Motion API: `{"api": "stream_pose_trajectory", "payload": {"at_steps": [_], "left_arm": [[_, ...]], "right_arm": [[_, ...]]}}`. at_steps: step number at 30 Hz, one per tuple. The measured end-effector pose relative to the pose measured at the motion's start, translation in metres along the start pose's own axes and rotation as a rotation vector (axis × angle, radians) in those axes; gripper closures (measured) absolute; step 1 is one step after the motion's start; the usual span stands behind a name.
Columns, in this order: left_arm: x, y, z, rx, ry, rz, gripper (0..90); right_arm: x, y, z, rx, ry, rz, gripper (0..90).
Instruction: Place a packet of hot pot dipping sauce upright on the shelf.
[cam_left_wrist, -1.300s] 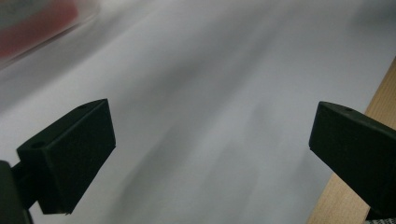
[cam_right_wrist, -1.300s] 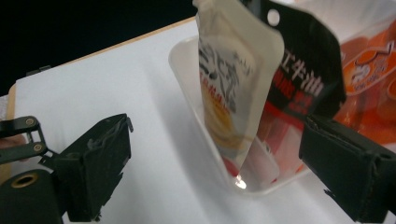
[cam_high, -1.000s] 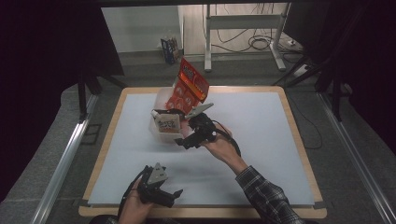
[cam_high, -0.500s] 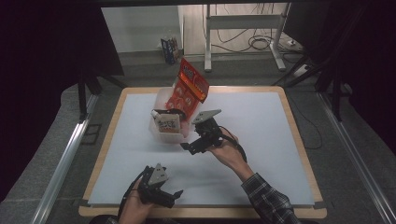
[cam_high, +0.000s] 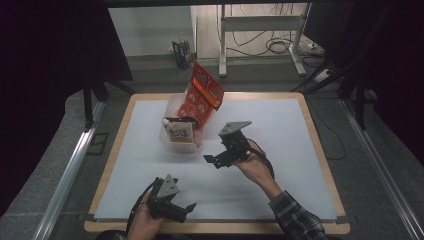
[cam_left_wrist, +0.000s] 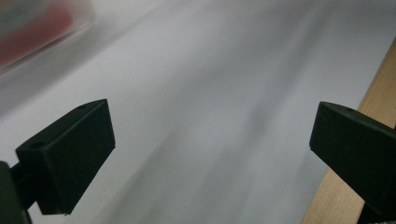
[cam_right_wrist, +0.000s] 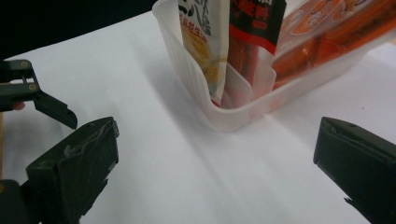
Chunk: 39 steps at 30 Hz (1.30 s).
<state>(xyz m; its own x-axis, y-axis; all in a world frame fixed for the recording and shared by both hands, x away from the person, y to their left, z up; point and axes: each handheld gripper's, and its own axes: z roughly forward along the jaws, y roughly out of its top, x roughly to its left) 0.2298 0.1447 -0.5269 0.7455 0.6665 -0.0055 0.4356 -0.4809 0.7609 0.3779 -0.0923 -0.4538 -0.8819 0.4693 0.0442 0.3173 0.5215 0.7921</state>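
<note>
A translucent plastic bin (cam_high: 171, 145) stands on the white table top, left of centre. A tall red snack bag (cam_high: 202, 94) leans out of it, and a white and yellow packet (cam_high: 178, 134) stands at its near end. My right gripper (cam_high: 216, 159) hovers open just right of the bin, pointing at it. In the right gripper view the bin (cam_right_wrist: 219, 109) and packet (cam_right_wrist: 201, 42) sit close ahead between the wide jaws of the right gripper (cam_right_wrist: 217, 140). My left gripper (cam_high: 185, 211) is held open near the front edge, and the left gripper (cam_left_wrist: 212, 126) has nothing between its jaws.
A wooden rim (cam_high: 310, 125) frames the white surface. The left gripper view shows that rim (cam_left_wrist: 373, 93) at the right and the blurred bin (cam_left_wrist: 37, 23) at the upper left. Open table lies right of the bin. Cables and a stand's legs lie on the floor beyond.
My right gripper has drawn back from the bin, toward the right and the near side. The left gripper has barely shifted.
</note>
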Motion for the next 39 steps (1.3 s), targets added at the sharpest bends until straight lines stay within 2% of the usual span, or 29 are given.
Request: {"api": "stream_pose_trajectory", "payload": {"at_steps": [8,13,16,19,23,29,31,39], "left_arm": [[0.0,0.0,-0.001,-0.01,0.001,0.004,0.0],[0.0,0.0,-0.002,-0.017,0.018,0.028,0.0],[0.0,0.0,-0.002,-0.024,0.017,0.028,0.0],[0.0,-0.001,-0.003,-0.03,0.015,0.033,0.0],[0.001,-0.001,-0.003,-0.034,0.01,0.034,0.0],[0.0,-0.001,-0.002,-0.035,0.002,0.036,0.0],[-0.001,-0.001,-0.001,-0.036,0.0,0.043,0.0],[-0.004,-0.001,0.001,-0.023,-0.001,0.075,0.0]], "right_arm": [[0.001,-0.011,-0.011,0.015,0.008,0.008,0.0],[0.003,-0.015,-0.017,0.017,-0.001,0.016,0.0],[0.006,-0.017,-0.02,0.015,0.0,0.019,0.0],[0.009,-0.021,-0.021,0.024,0.0,0.014,0.0],[0.011,-0.027,-0.024,0.05,0.014,0.03,0.0],[0.01,-0.04,-0.031,0.074,-0.002,0.041,0.2],[0.009,-0.045,-0.033,0.086,0.0,0.059,0.3],[0.007,-0.063,-0.046,0.12,-0.036,0.063,0.0]]}}
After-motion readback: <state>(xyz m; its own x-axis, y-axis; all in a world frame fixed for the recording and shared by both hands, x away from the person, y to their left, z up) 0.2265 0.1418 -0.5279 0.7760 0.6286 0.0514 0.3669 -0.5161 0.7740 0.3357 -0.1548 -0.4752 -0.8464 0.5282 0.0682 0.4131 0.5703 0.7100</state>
